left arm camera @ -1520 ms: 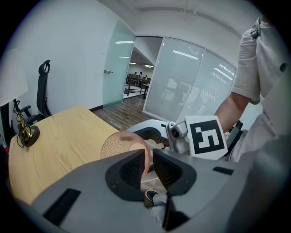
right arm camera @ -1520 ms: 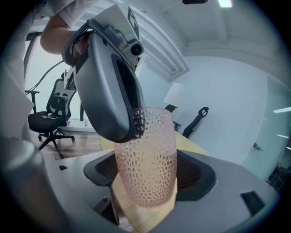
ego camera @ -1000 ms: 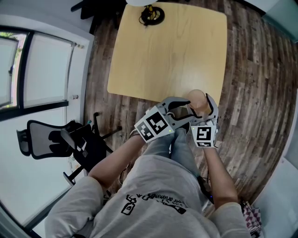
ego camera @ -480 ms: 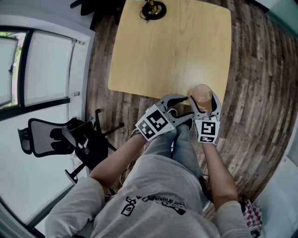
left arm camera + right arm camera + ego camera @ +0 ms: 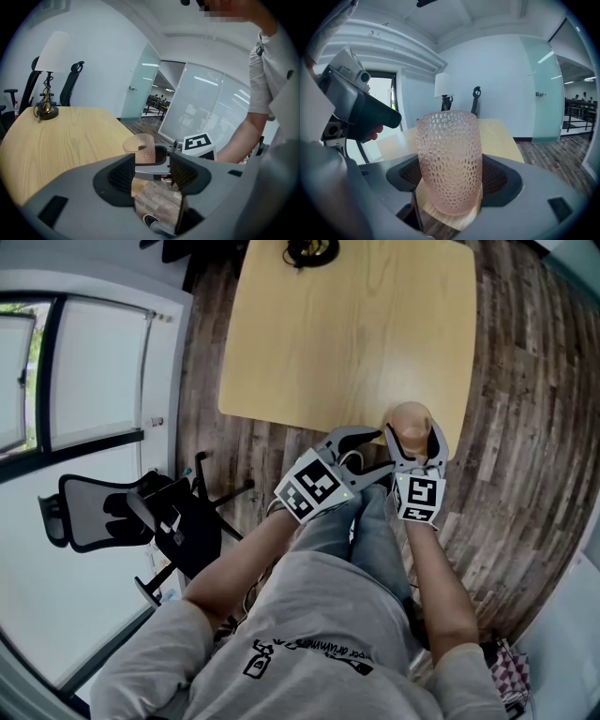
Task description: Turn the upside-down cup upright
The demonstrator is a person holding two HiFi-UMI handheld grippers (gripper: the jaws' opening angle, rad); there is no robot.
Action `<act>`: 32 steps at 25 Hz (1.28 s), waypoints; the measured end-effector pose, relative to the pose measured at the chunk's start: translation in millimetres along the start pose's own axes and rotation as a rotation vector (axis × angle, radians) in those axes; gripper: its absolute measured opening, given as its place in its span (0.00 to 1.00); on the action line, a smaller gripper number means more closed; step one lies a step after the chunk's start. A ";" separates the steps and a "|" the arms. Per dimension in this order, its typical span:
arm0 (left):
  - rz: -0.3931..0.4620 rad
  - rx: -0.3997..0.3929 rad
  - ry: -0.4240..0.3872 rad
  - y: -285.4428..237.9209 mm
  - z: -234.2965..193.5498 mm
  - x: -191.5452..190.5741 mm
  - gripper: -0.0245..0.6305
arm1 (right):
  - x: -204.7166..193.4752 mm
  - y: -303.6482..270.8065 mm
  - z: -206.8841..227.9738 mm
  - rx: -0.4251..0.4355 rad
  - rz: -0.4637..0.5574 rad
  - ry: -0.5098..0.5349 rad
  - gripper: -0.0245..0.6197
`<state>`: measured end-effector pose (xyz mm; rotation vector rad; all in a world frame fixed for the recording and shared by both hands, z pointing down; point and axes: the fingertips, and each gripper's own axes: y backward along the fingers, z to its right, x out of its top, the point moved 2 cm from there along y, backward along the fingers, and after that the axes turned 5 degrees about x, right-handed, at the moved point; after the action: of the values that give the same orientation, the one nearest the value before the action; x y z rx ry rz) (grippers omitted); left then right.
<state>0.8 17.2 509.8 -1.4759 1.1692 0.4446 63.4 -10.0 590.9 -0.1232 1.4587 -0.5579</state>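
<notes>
Pink, translucent and dimpled all over, the cup is gripped upright, mouth up, between the pads of the right gripper. It is held at the near right corner of the wooden table. Just beside it, the left gripper is seen with jaws parted, just opening, with nothing between them. A lamp is set at the far edge.

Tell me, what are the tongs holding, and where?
The right tongs grip the cup by its lower sides. The left tongs, just opened wider, hold nothing.
</notes>
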 end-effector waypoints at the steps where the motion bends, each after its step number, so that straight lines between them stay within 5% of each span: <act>1: 0.000 0.001 0.003 0.5 -0.3 -1.5 0.38 | -1.5 -1.0 0.2 -0.005 0.000 -0.002 0.59; 32: 0.015 0.005 0.075 -9.0 -11.5 -13.5 0.38 | -4.7 -6.8 5.8 -0.020 0.028 0.019 0.59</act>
<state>-1.2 11.1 528.6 -1.4906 1.2404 0.3996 67.0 -15.3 598.7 -0.1130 1.4831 -0.5230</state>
